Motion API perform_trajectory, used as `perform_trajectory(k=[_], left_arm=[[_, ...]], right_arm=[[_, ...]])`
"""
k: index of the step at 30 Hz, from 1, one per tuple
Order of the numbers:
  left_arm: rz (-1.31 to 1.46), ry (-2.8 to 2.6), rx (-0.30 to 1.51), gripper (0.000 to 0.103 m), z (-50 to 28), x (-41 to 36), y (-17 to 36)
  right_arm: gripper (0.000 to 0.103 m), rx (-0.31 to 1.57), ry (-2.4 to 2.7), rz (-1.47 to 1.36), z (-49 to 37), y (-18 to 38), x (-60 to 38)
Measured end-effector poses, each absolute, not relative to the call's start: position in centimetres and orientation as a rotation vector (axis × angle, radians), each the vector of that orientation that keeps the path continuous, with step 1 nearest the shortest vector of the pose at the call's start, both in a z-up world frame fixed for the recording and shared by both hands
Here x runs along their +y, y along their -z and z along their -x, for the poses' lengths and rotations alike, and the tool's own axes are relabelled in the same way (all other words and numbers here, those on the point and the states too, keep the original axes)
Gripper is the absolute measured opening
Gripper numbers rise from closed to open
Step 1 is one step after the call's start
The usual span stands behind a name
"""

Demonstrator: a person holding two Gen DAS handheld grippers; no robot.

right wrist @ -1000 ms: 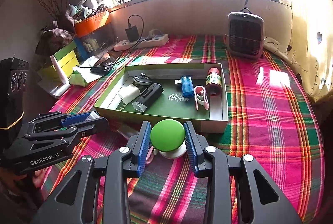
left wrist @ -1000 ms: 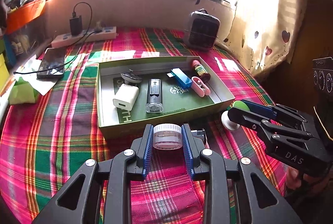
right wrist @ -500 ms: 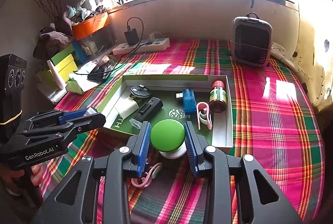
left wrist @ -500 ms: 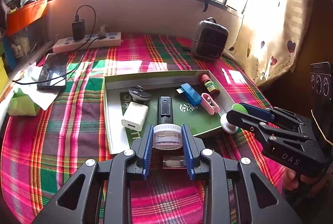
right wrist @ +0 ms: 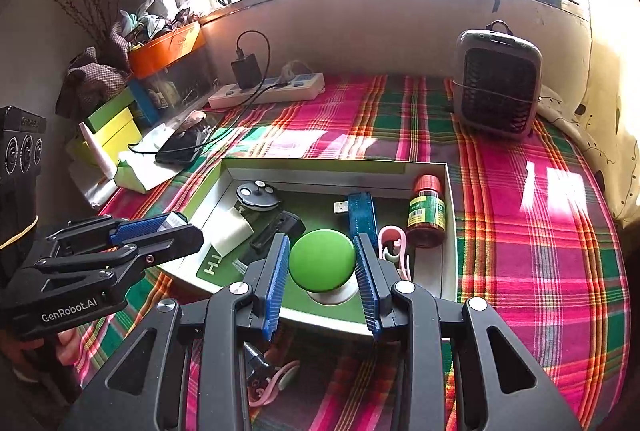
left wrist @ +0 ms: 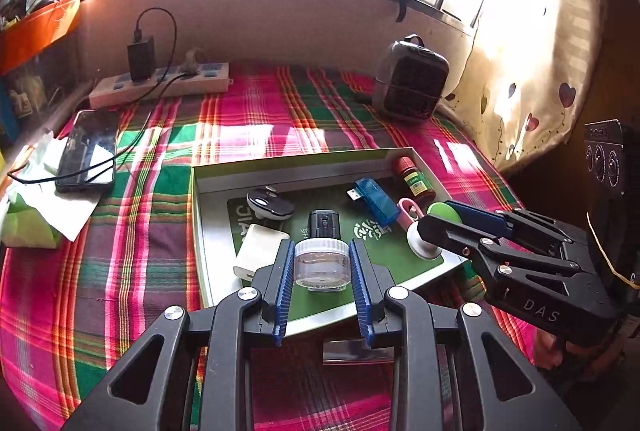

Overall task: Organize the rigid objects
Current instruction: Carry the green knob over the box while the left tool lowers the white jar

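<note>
Both advanced over tray (left wrist: 208, 231): left hand-held gripper (left wrist: 321, 263) clamps jar (left wrist: 321, 261), right (right wrist: 322, 263) green knob (right wrist: 322, 259).

Both fisheye views sit close behind their own hand-held gripper, angled down toward the window wall. Both share the tray (left wrist: 208, 231) (right wrist: 450, 231) and heater (left wrist: 412, 87) (right wrist: 498, 83); each shows the other hand-held gripper at its edge.

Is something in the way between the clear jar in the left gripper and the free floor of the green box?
Partly. Below the clear jar in the left gripper, the white charger and black stick fill the green box floor; bare floor shows rightwards.
</note>
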State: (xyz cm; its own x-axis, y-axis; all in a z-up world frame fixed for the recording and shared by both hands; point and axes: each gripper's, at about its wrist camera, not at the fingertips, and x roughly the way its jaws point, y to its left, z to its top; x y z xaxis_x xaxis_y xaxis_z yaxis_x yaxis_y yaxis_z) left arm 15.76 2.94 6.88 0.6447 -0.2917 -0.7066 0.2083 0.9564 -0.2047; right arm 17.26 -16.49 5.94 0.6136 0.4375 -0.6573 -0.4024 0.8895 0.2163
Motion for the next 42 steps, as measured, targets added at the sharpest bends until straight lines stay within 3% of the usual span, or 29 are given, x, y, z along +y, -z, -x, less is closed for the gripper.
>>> perform_trajectory(k=[42], left_arm=[[0.123, 0.306, 0.940, 0.026, -26.8, 0.6, -2.7]], right_arm=[[0.034, 0.827, -0.530, -0.043, -20.3, -2.1, -14.5]])
